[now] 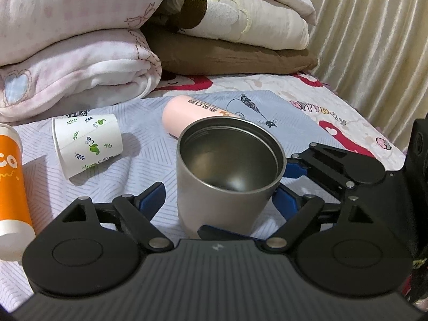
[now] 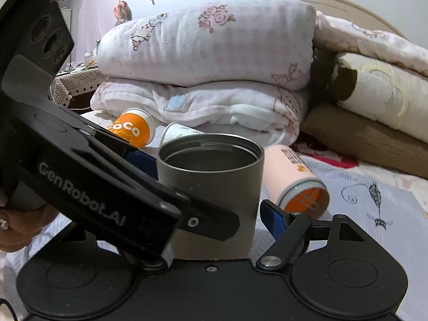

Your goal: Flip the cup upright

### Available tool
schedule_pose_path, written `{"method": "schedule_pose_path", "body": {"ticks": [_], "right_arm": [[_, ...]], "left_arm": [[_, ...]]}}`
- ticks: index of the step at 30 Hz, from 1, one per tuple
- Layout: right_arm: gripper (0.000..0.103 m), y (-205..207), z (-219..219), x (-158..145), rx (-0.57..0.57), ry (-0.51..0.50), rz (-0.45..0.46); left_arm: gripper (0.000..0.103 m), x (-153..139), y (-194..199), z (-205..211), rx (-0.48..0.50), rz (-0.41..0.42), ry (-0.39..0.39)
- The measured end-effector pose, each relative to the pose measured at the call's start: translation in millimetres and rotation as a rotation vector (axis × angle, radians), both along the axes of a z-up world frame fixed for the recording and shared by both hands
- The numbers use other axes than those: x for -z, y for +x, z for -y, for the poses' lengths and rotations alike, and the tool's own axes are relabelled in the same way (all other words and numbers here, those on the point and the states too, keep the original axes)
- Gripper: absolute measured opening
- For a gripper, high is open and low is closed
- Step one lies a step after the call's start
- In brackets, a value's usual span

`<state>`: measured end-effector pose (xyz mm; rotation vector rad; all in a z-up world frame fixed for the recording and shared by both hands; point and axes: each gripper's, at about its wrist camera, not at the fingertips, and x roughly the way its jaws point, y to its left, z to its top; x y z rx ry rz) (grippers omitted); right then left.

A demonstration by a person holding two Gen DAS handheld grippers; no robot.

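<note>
Scene: bed (image 1: pixel 307 99) with patterned sheet, folded quilts (image 1: pixel 80 61) stacked behind
Task thing: grey cylindrical metal cup (image 1: pixel 227 176), standing upright on the bed, open mouth up, empty inside
Other cups: white paper cup with green leaf print (image 1: pixel 88 144) on its side; orange-and-white paper cup (image 1: pixel 10 184) on its side; pink paper cup with orange interior (image 2: pixel 299 184) on its side just behind the metal cup
Left gripper (image 1: pixel 214 203): fingers apart, blue pads either side of the metal cup's lower wall, no clear contact seen
Right gripper (image 2: pixel 214 211): metal cup sits between its fingers; only the right-hand blue pad (image 2: pixel 275 219) shows, near the wall; left-hand side hidden by the left gripper's body, so cannot tell how wide the fingers stand
Progress: metal cup looks already upright; the paper cups not
Handling: stiff steel wall, won't crush, heavier than paper, smooth so likely slippery; soft bedding makes it tippy
Grip spot: mid-wall, opposite sides, squarely across the cylinder, below the rim
</note>
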<state>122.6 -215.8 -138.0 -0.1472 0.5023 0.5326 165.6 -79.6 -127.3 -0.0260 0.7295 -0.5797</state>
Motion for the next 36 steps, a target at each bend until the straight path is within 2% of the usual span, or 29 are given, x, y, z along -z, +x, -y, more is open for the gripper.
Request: {"method": "schedule_pose_path", "body": {"ticks": [4, 6, 17, 20, 21, 24, 29, 32, 36], "right_arm": [[0.087, -4.7, 0.8, -2.8, 0.015, -0.013, -0.022], [0.091, -7.1, 2.0, -5.7, 0.033, -0.017, -0.033], [0.093, -28.3, 10.0, -28.3, 0.122, -0.042, -0.114], [0.093, -37.7, 11.2, -42.5, 0.160, -0.036, -0.126], [0.093, -41.4, 13.0, -47.9, 0.167, -0.021, -0.124], [0.094, -56.0, 16.7, -65.6, 0.206, 0.013, -0.102], [0.094, -80.9, 14.8, -92.2, 0.228, 0.008, -0.054], [0.094, -94.6, 13.8, -110.2, 0.238, 0.032, -0.038], [0.095, -119.0, 7.4, -135.6, 0.233, 0.051, 0.004]], "left_arm": [[0.087, -2.9, -4.4, -0.9, -0.016, -0.012, 0.016], [0.087, -6.1, -7.7, -2.4, -0.027, -0.023, 0.019], [0.088, -32.1, -26.9, -27.0, -0.135, -0.081, -0.008], [0.090, -46.8, -36.7, -35.5, -0.167, -0.078, 0.035], [0.091, -53.2, -41.5, -37.7, -0.184, -0.065, 0.076], [0.097, -71.3, -54.8, -48.4, -0.234, -0.043, 0.129], [0.103, -100.5, -82.2, -61.8, -0.269, -0.029, 0.163], [0.103, -112.9, -100.7, -65.6, -0.263, -0.050, 0.181], [0.103, -125.5, -127.4, -67.8, -0.300, -0.051, 0.199]]}}
